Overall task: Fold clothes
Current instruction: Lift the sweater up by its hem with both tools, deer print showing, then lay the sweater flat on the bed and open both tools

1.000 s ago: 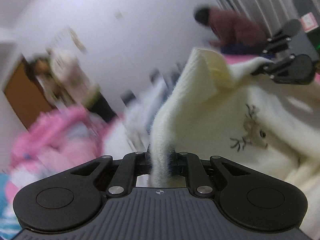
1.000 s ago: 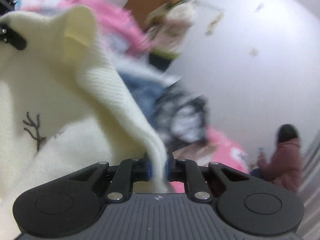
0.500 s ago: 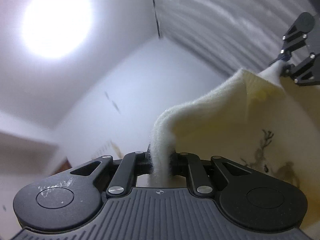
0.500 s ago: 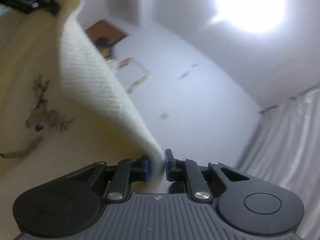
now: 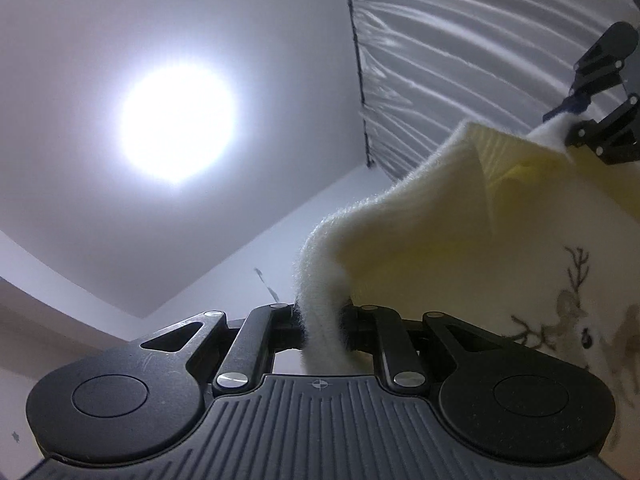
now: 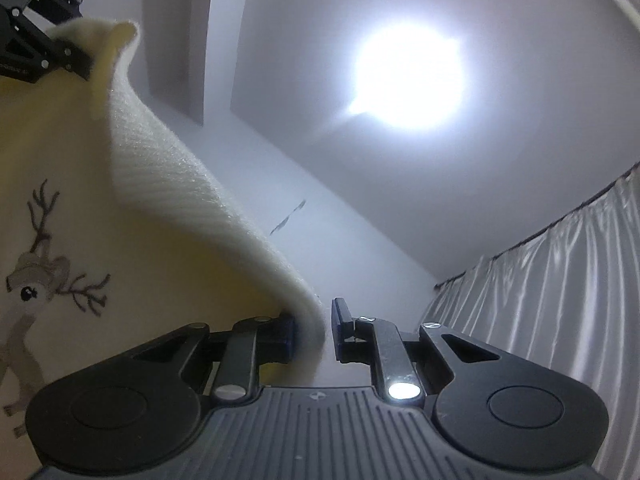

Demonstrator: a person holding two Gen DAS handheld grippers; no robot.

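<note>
Ceiling light overhead, we hold the cream sweater [image 5: 460, 248] stretched between grippers: left gripper [image 5: 322, 316] clamped on its edge, right gripper [image 6: 312, 328] opening with cloth between, slipping risk likely.

A round ceiling lamp [image 5: 178, 122] blows out to white glare in both views (fisheye bends the edges), leaving surroundings dim but sharp.
</note>
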